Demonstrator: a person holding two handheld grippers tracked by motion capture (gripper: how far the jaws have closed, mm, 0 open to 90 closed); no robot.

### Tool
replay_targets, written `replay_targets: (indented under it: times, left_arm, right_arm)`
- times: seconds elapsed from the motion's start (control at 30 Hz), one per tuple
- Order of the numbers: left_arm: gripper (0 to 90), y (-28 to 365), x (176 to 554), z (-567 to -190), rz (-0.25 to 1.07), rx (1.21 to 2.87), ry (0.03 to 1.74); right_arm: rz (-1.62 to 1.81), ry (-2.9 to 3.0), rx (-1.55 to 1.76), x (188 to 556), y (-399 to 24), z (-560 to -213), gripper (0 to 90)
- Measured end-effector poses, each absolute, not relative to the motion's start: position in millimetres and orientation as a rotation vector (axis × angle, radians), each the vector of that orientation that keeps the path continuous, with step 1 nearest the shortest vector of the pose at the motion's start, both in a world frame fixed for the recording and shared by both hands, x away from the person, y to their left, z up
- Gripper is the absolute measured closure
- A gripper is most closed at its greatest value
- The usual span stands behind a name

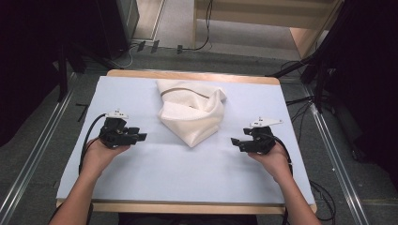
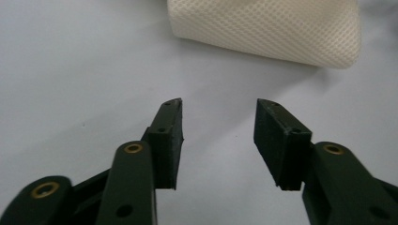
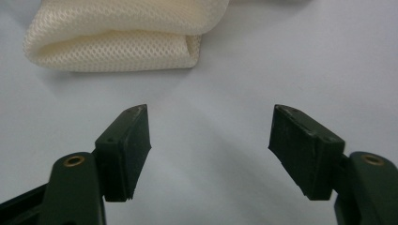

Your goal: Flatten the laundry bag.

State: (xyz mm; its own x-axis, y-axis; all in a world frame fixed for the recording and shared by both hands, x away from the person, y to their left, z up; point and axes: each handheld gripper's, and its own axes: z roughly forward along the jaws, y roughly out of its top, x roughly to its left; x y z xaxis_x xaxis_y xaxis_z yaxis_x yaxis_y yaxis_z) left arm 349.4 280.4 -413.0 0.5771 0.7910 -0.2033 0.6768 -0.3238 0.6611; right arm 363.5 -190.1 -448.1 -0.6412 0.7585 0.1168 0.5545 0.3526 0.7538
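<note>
Black jaws of the left gripper (image 2: 218, 140) rise from the bottom of the left gripper view, spread apart with nothing between them, above a pale blue-grey mat (image 2: 70, 61). In the right gripper view the right gripper (image 3: 209, 150) stands the same way, its jaws wide apart and empty over the mat (image 3: 305, 56). In the high view, bare forearms come in from the bottom edge; the left hand (image 1: 96, 154) holds the left gripper (image 1: 141, 137) at centre left of the frame and the right hand (image 1: 272, 159) holds the right gripper (image 1: 233, 140) at centre right, both pointing inward toward each other. Between and beyond them, just above the frame's centre, lies a cream mesh cloth (image 1: 192, 112), loosely folded and bunched on the mat (image 1: 187, 173), apart from both grippers. The same cloth shows at the top of the left gripper view (image 2: 267, 28) and at the upper left of the right gripper view (image 3: 117, 37). The mat covers a wooden table (image 1: 192, 75), with grey floor (image 1: 37, 136) and cables (image 1: 300, 101) beyond.
</note>
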Motion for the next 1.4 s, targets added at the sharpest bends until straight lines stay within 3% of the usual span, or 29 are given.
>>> replay_targets:
  times: [0.23, 0.47, 1.4]
  left_arm:
    - [43.9, 278, 351, -418, 0.151, 2.084, 1.168]
    - [44.3, 275, 350, -417, 0.122, 2.081, 1.165]
    - [41.0, 270, 351, -412, 0.098, 2.07, 1.145]
  right_arm:
    - [1.171, 2.374, 1.193, 361, -187, -448, 41.9]
    - [1.216, 2.348, 1.228, 357, -190, -441, 53.5]
    - [1.212, 2.392, 1.189, 351, -172, -421, 52.1]
